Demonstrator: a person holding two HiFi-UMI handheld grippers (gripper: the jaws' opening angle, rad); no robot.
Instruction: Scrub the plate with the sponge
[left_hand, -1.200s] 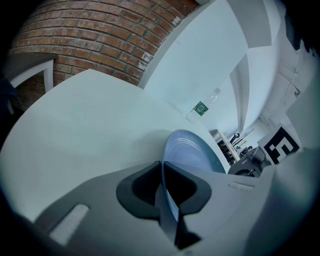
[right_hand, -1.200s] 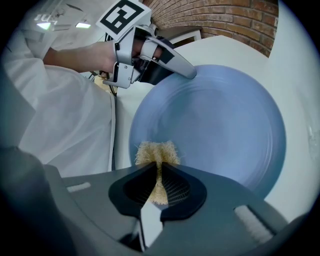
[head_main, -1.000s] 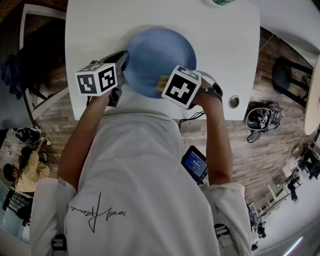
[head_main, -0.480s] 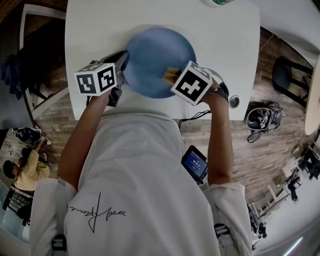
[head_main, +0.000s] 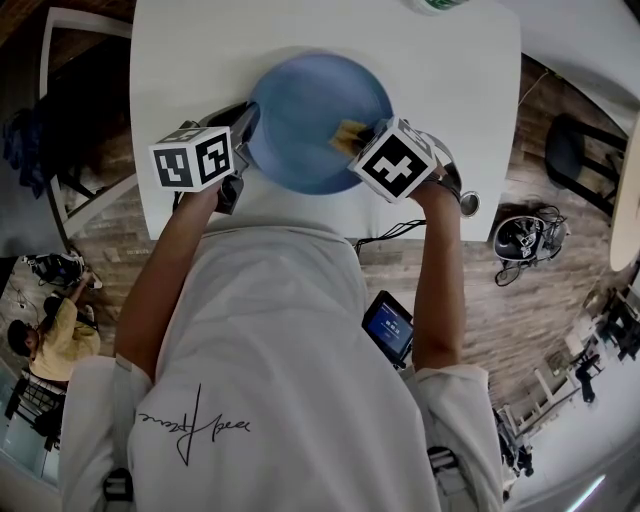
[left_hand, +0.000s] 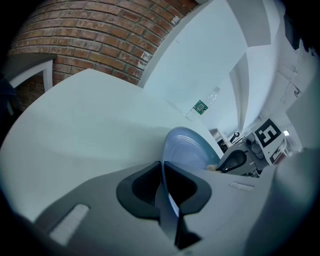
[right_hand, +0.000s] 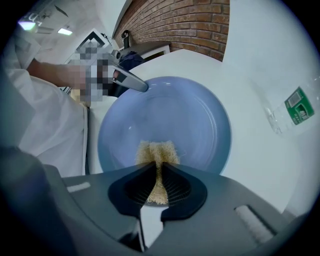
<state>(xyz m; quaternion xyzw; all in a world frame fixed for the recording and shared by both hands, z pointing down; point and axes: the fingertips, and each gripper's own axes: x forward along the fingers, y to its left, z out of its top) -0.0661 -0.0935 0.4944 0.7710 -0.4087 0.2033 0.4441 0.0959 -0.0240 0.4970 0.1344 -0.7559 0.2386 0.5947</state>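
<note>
Blue plate (head_main: 318, 120) lay on the white table (head_main: 190, 60), close to the near edge and about midway between the left and right edges. My left gripper (head_main: 243, 127) sat at the plate's left rim. In the left gripper view its jaws stood almost together, pinching that thin rim between the pads, so the plate showed edge-on running away from the tips. My right gripper (head_main: 360, 140) came down steeply over the right side of the plate, its marker cube (head_main: 396, 160) covering most of it from above. In the right gripper view its jaws were pressed on the tan sponge (right_hand: 157, 152), which was squeezed narrow between the pads. The sponge's rough end fanned out past the tips and met the plate's inner face, just inside the rim nearest that gripper. The two grippers were well apart, one at each side of the plate, with the bare blue middle between them. A clear bottle (right_hand: 295, 110) with a green label lay by the far edge of the table, toward the right, apart from the plate. Behind the table's far edge rose a brick wall (right_hand: 180, 22)
</note>
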